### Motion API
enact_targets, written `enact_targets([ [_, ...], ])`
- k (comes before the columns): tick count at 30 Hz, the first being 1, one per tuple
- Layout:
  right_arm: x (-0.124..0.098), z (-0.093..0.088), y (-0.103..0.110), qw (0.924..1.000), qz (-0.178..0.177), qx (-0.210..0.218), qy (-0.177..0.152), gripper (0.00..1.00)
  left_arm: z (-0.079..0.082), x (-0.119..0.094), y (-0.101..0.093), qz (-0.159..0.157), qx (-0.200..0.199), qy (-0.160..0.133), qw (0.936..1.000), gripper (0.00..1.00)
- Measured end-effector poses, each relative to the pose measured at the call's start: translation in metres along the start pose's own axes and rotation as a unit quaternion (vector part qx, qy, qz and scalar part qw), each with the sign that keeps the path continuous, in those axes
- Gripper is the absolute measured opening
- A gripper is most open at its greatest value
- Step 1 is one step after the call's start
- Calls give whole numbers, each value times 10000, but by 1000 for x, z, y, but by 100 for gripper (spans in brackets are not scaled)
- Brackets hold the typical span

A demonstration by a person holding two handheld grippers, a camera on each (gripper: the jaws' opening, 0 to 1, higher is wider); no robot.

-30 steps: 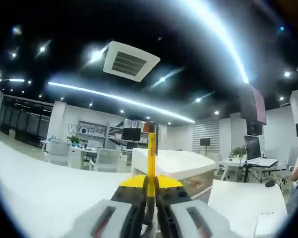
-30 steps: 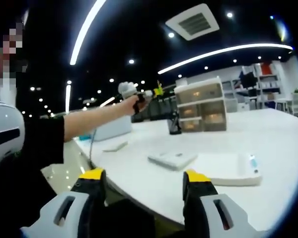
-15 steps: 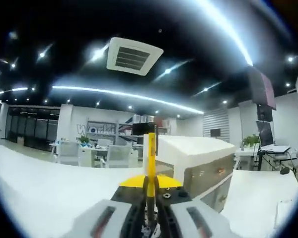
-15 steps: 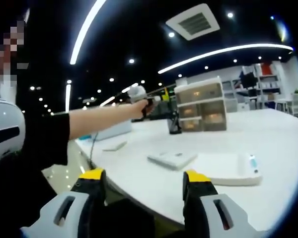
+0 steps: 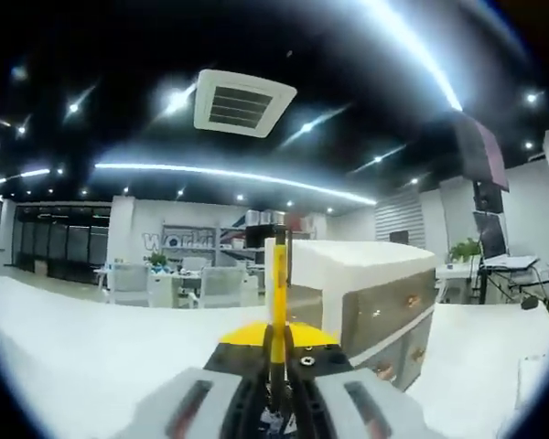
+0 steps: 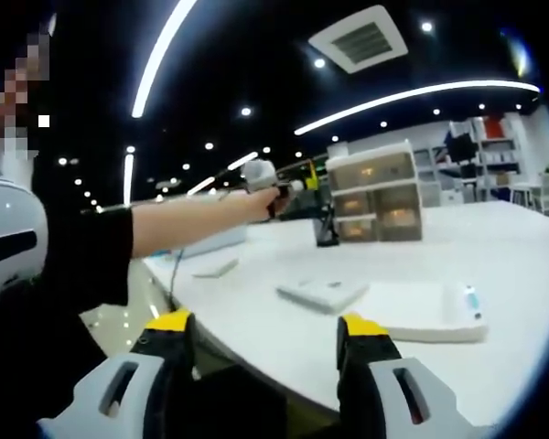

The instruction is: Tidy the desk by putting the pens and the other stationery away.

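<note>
Open office under a black ceiling with strip lights and a square air vent [image 5: 244,102]. Long white desk [image 6: 494,265] running through the right gripper view, carrying a drawer unit [image 6: 372,192] of translucent drawers at the far end, a dark pen cup [image 6: 327,229] just beside it on its left, a small flat white item [image 6: 320,293] nearer, and a white tray [image 6: 412,311] with a small blue-tipped piece [image 6: 473,299] on its right edge.

Left claw [image 5: 276,352] clamped on a yellow pen [image 5: 277,293], pen standing upright between the jaws, its tip raised in front of the drawer unit [image 5: 375,302], which looms close on the right of the left gripper view. Seen from the right gripper view, the same left claw [image 6: 293,187] held out at the end of a person's outstretched arm [image 6: 183,224], up above the desk, near the pen cup and the drawer unit; contact with either not discernible.

Right claw [image 6: 265,343] with jaws wide apart, gripping nothing, hanging back at the near edge of the desk, well apart from the tray.
</note>
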State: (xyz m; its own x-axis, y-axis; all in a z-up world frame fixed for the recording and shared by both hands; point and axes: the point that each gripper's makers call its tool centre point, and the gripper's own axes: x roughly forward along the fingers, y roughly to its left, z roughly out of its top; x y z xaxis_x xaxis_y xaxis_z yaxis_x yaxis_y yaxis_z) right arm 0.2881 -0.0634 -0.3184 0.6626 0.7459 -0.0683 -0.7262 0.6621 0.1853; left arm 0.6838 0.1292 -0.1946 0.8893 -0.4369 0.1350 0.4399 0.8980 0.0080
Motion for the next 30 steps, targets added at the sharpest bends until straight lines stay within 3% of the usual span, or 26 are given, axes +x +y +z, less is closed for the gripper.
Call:
enact_targets([
  [3, 0, 0, 1, 10000, 15, 13, -9, 59, -13, 1, -2, 43, -38, 211, 9998, 19],
  [6, 1, -2, 2, 10000, 16, 10, 26, 59, -16, 2, -4, 65, -119, 160, 9998, 26],
  [15, 4, -2, 2, 10000, 49, 39, 16, 59, -9, 3, -2, -62, -291, -14, 9996, 50],
  [20, 5, -3, 1, 10000, 81, 51, 29, 59, -5, -14, -12, -214, -448, -141, 9987, 56],
  [30, 4, -4, -2, 9999, 84, 76, 9, 59, -15, -64, -27, -585, -511, 42, 9970, 58],
])
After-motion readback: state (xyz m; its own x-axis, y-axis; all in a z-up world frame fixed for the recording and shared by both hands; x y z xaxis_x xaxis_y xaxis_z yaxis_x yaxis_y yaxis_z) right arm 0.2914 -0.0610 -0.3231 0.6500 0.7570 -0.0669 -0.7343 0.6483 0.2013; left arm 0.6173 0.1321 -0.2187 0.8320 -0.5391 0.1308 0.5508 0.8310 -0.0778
